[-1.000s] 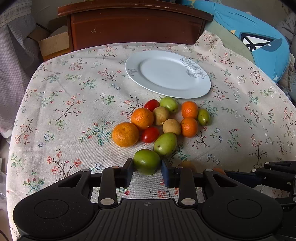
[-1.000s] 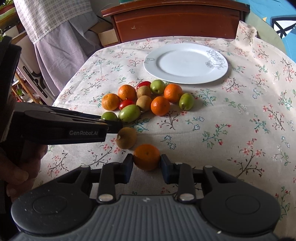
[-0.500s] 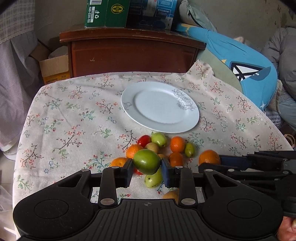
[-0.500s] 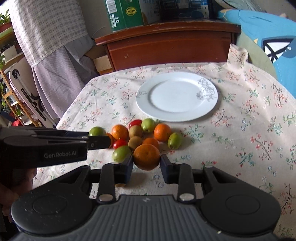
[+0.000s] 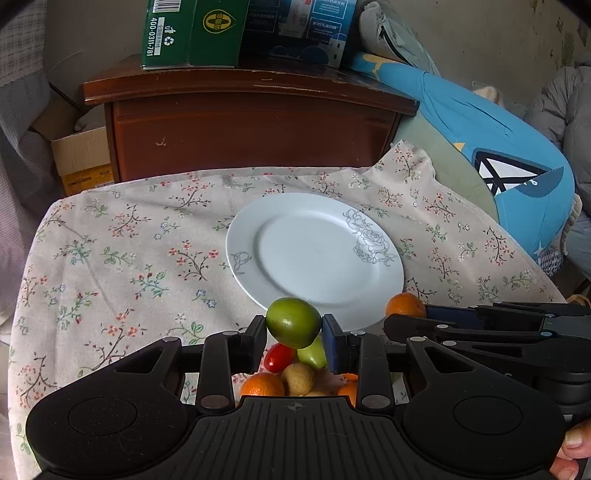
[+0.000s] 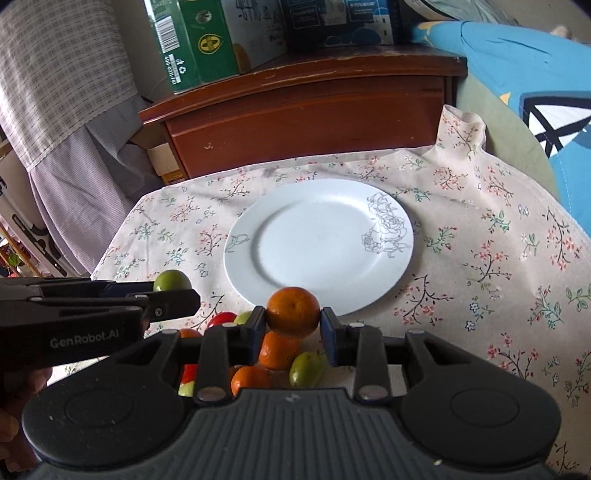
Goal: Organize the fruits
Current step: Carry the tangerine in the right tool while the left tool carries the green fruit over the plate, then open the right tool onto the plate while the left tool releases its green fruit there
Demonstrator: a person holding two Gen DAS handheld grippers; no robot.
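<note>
My left gripper [image 5: 294, 334] is shut on a round green fruit [image 5: 293, 322] and holds it in the air just before the near rim of the white plate [image 5: 314, 251]. My right gripper [image 6: 291, 325] is shut on an orange [image 6: 293, 311], also lifted at the plate's [image 6: 317, 240] near rim. The right gripper's orange shows in the left wrist view [image 5: 405, 305]; the green fruit shows in the right wrist view [image 6: 172, 280]. Below the fingers lies the fruit pile: a cherry tomato [image 5: 279, 356], green fruits, oranges [image 6: 277, 349], partly hidden by the grippers.
A floral tablecloth [image 5: 122, 251] covers the table. Behind it stands a brown wooden cabinet [image 5: 251, 125] with cartons [image 5: 192, 33] on top. A blue cushion [image 5: 509, 162] lies at the right; cloth hangs at the left [image 6: 66, 92].
Both grippers have lifted their fruits off the cloth and carried them forward over the pile toward the plate's near rim. The plate looks larger and closer.
</note>
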